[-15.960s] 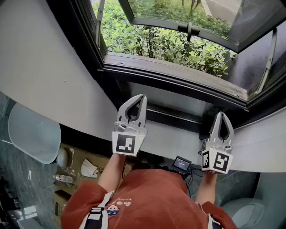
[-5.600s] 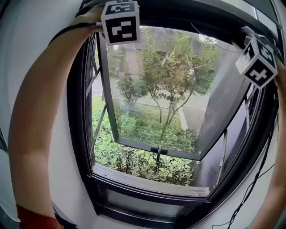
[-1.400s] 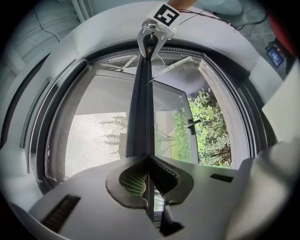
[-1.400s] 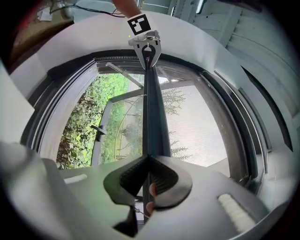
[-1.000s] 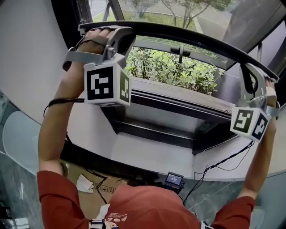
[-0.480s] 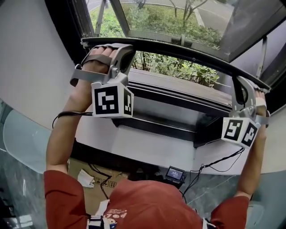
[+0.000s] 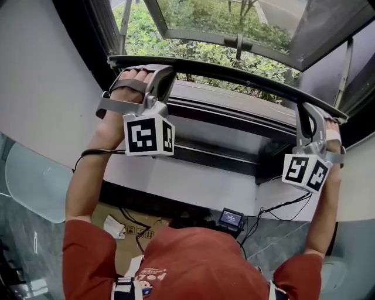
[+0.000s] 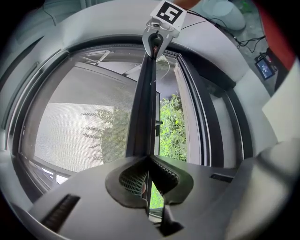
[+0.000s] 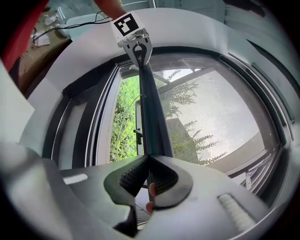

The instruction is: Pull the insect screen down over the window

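Note:
The insect screen's dark bottom bar (image 7: 234, 75) runs across the window opening, a short way above the sill (image 7: 234, 111). My left gripper (image 7: 153, 73) is shut on the bar near its left end. My right gripper (image 7: 306, 111) is shut on it near its right end. In the left gripper view the bar (image 8: 145, 108) runs from my jaws up to the right gripper (image 8: 157, 40), with grey mesh (image 8: 79, 131) on its left. In the right gripper view the bar (image 9: 152, 117) leads to the left gripper (image 9: 138, 49), mesh (image 9: 211, 112) on its right.
Behind the screen the glass sash (image 7: 246, 17) stands pushed outward over green shrubs (image 7: 176, 47). White wall (image 7: 53, 88) flanks the dark frame. Below lie a cardboard box (image 7: 126, 234), a small display (image 7: 231, 218) with cables, and a pale rounded seat (image 7: 32, 181).
Both grippers have brought the bar lower, closer to the sill. The strip of open window below the bar has narrowed.

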`<move>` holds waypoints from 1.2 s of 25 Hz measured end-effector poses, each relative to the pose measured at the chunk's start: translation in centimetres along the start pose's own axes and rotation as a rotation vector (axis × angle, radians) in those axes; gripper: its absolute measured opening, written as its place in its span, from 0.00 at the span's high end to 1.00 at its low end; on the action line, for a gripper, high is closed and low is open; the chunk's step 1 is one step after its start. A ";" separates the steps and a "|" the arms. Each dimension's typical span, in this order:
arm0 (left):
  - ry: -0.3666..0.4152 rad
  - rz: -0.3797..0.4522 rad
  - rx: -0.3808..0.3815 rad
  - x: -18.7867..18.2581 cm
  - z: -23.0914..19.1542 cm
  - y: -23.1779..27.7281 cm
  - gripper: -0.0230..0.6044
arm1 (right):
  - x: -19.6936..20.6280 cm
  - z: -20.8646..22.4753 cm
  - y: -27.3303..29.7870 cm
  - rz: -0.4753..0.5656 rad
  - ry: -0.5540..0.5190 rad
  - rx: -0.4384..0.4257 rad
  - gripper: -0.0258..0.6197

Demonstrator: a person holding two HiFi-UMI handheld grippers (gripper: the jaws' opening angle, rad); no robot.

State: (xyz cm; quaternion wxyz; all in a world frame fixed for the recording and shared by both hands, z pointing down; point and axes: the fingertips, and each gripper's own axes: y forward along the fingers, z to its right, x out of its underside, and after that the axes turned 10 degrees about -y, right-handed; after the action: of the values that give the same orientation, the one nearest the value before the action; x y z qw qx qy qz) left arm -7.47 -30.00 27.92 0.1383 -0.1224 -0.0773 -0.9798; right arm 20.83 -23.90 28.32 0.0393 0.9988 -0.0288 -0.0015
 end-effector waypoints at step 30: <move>-0.031 -0.053 0.207 2.9 11.0 1.3 0.93 | 0.0 -11.4 0.7 -0.057 0.091 -0.253 0.92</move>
State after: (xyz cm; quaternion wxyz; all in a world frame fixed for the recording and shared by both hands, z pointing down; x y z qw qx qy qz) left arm -7.36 -29.89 39.37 0.1232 -0.1207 -0.1832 -0.9678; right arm 20.89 -23.74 39.78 0.1663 0.9853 0.0021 0.0390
